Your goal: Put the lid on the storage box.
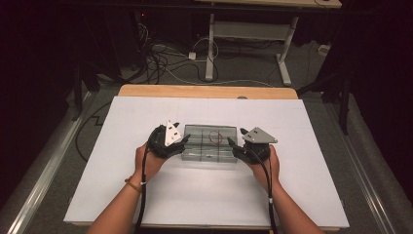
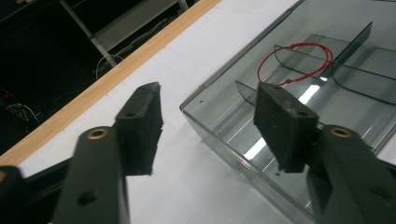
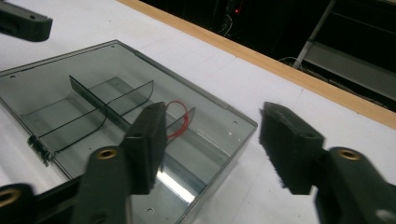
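High view: left gripper (image 1: 182, 142) and right gripper (image 1: 234, 145) flank the clear box (image 1: 208, 144).

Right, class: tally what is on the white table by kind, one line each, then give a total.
Clear divided box: 1
Red string loop inside the box: 1
Hand-held black grippers, left gripper, right gripper, jaws open: 2
Total: 4

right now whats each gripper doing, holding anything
left gripper: open, holding nothing, jaws astride a corner of the clear divided box.
right gripper: open, holding nothing, jaws astride the box's other end.
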Tool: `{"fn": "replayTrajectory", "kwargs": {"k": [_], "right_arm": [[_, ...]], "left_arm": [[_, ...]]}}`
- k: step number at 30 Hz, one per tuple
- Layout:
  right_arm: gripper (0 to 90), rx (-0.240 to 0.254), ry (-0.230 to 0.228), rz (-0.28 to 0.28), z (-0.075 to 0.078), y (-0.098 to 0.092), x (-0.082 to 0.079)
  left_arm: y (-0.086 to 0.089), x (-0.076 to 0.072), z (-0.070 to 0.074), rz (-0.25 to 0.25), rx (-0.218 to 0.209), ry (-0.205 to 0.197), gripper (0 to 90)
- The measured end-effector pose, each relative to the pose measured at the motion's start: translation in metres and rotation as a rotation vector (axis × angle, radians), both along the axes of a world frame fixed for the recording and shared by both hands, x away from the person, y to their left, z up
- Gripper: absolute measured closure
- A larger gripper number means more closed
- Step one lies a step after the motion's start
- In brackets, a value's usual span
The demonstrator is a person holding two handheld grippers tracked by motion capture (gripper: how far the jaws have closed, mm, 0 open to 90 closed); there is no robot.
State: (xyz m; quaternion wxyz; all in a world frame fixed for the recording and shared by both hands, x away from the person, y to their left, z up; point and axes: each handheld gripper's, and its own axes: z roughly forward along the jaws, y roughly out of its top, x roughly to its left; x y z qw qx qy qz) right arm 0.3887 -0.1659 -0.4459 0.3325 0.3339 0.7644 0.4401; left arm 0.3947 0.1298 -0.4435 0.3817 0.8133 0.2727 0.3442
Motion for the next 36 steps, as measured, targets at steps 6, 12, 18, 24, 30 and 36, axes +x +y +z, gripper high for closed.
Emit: {"fn": "replayTrajectory", "kwargs": {"k": [6,12,18,24,30,36], "right_arm": [[24.5,0.018,-0.021,0.009,-0.001,0.0,0.0],[16.3,0.013,-0.035,0.037,-0.001,0.003,-0.003],[16.2,0.001,-0.052,0.063,0.003,0.006,-0.011],[17.7,-0.041,-0.06,0.062,0.002,0.007,-0.02],[18.9,-0.012,-0.1,0.052,0.007,0.004,-0.026],[18.4,-0.023,-0.097,0.037,0.007,0.003,-0.028]], "left_arm": [[-0.002,-0.004,-0.004,0.001,0.006,-0.023,26.7],[-0.003,-0.016,-0.004,-0.016,-0.022,-0.061,23.5],[-0.008,-0.023,-0.002,-0.032,-0.018,-0.073,19.7],[-0.011,-0.031,0.002,-0.055,-0.022,-0.082,19.7],[-0.008,-0.037,0.003,-0.075,-0.027,-0.079,19.7],[-0.002,-0.039,0.004,-0.091,-0.03,-0.069,19.7]]}}
